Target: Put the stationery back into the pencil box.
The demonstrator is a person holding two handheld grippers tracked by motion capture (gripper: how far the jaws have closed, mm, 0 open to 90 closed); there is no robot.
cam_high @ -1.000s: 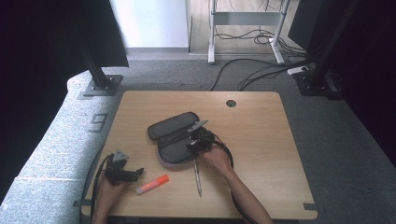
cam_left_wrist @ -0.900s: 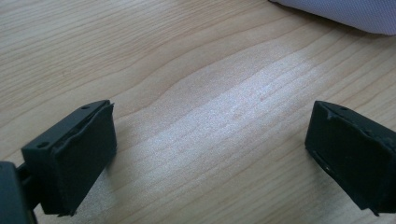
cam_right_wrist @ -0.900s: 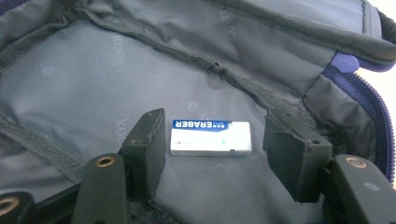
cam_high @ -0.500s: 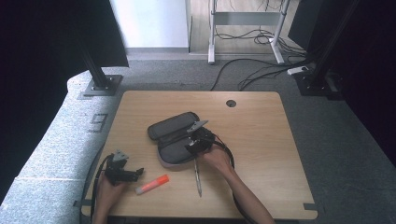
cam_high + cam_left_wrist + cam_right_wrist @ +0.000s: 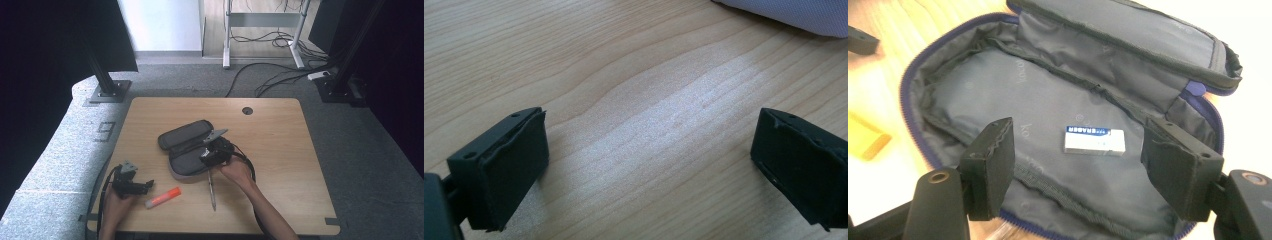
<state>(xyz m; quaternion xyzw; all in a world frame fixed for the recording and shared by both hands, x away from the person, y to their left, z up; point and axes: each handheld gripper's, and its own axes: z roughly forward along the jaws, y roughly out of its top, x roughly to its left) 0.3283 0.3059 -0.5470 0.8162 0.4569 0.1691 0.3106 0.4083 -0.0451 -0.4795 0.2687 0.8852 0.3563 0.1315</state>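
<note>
A dark grey pencil case (image 5: 186,142) lies unzipped and spread flat in the middle of the wooden table (image 5: 280,150). In the right gripper view a small white eraser (image 5: 1094,140) with a blue label rests on the case's lining (image 5: 998,95). My right gripper (image 5: 206,157) hovers just above the case's near half; its jaws have just been opening and now stand apart, with nothing between the pads (image 5: 1083,134). At the table's front left my left gripper (image 5: 145,186) is open over bare wood (image 5: 649,135), the case's grey edge (image 5: 784,15) just beyond it.
An orange marker (image 5: 162,197) lies right of the left gripper, near the front edge. A pen (image 5: 211,187) lies in front of the case, beside the right hand. A round cable hole (image 5: 247,110) sits at the table's back.
The right gripper has lifted slightly above the open case. The left gripper, marker and pen have not moved.
</note>
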